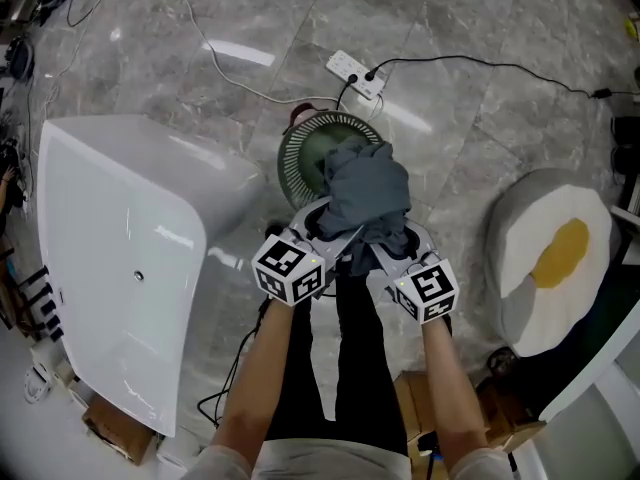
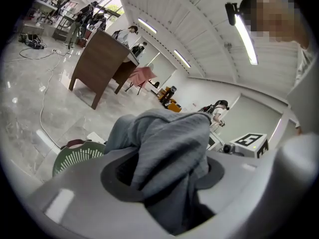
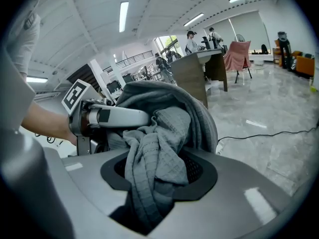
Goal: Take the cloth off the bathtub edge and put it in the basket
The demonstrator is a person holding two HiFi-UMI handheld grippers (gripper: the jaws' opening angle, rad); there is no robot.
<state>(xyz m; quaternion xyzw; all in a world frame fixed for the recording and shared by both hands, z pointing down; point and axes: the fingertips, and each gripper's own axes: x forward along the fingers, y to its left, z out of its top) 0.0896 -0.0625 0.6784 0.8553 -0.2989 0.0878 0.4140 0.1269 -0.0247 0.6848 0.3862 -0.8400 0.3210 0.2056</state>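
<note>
the grey cloth [image 1: 368,193] hangs bunched over the green basket [image 1: 297,155], at its 4 o'clock rim, with the left gripper [image 1: 322,220] and right gripper [image 1: 398,240] both clamped narrow on its folds. this looks like the carrying step, close to finished. next it probably needs nudging toward 11 o'clock, then releasing. the bathtub [image 1: 110,258] sits at 9 o'clock and a power strip [image 1: 356,74] at 12; nothing blocks the way.

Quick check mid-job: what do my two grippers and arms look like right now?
The left gripper and right gripper are smooth grey moulded shells with black-lined jaw openings. Each carries a white cube printed with black square markers. The forearms are bare below short pale sleeves.
</note>
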